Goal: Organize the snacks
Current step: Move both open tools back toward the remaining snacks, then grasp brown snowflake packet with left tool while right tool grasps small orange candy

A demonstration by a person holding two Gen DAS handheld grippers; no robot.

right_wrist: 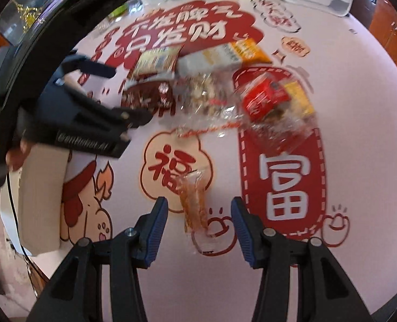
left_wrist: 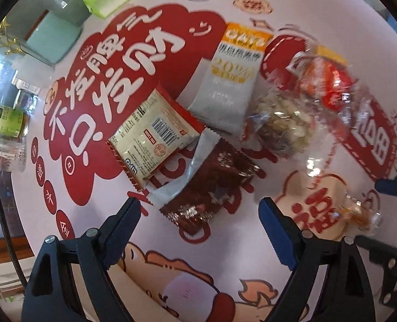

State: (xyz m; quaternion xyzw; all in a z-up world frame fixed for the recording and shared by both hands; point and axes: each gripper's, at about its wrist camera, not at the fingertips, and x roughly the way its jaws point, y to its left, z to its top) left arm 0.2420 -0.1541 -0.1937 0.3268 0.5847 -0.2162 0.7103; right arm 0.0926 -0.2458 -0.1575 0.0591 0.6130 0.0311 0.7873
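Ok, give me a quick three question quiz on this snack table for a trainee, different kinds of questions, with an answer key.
1. True or false: the right gripper is shut on the small orange snack packet.
2. Multiple choice: which snack lies nearest in front of the left gripper? A) dark red foil packet B) oat bar packet C) clear bag of mixed nuts
3. Fill in: the cream packet lying face down shows a printed ____ on its back.

Key: 1 false, the jaws stand open on either side of it. 2 A. 3 barcode.
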